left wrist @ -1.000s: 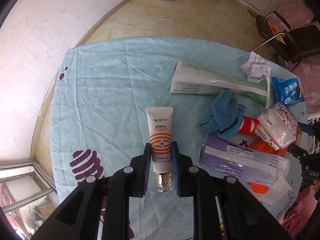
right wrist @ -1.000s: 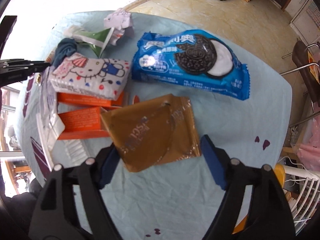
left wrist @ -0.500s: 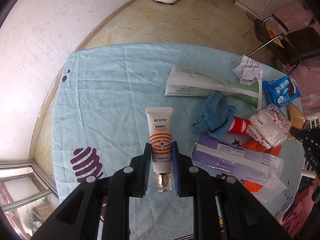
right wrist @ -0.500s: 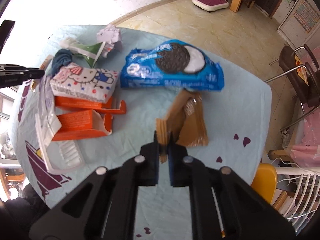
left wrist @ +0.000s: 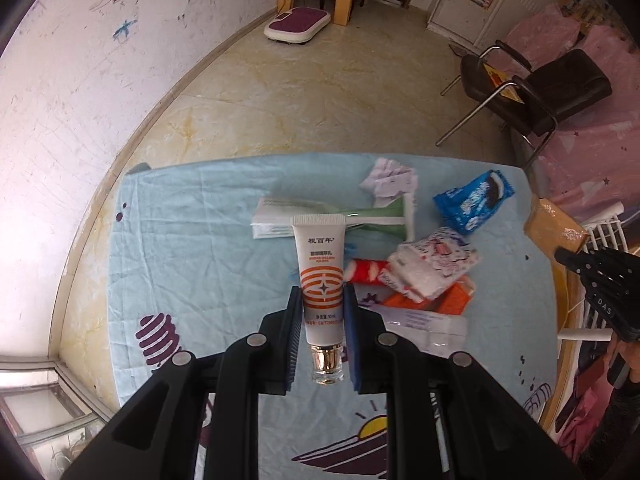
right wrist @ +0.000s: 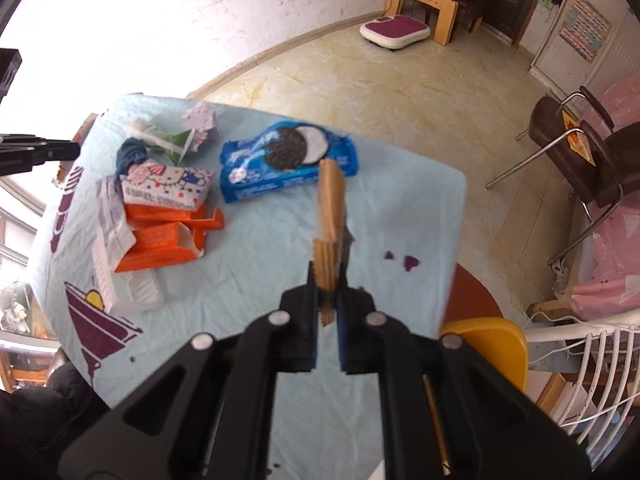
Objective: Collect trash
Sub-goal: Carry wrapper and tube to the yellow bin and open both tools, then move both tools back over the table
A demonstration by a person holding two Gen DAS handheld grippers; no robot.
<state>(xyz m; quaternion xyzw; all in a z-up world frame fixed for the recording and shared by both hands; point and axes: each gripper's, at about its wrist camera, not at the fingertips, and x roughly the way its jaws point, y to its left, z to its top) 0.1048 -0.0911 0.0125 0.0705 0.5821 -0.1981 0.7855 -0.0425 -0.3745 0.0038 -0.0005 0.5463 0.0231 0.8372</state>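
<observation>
Your left gripper (left wrist: 323, 316) pointed steeply down over the table (left wrist: 192, 264), well clear of the light blue cloth. Its blue pads were clamped on the lower body of a white-and-orange tube (left wrist: 322, 284) — cap toward the camera, crimped end up at 12 o'clock. The tube hung off the cloth, its top overlapping the green-and-white pack (left wrist: 332, 222) lying behind it.

Your right gripper (right wrist: 326, 304) was also tilted steeply downward. Its jaws were pressed nearly together, pinching the edge of a brown wrapper (right wrist: 330, 216), which stood edge-on toward 12 o'clock and was lifted off the table. In the left wrist view the same wrapper (left wrist: 554, 230) showed at 3 o'clock, beyond the table's right edge, with the right gripper's black fingers (left wrist: 592, 264) just below it.

Left on the cloth, right wrist view: blue cookie pack (right wrist: 288, 160) at 12 o'clock just past the wrapper's tip; cartoon tissue pack (right wrist: 168, 188) at 10 o'clock resting on the orange boxes (right wrist: 164, 240); crumpled paper (right wrist: 200, 124) at 11 o'clock — near the far edge.
</observation>
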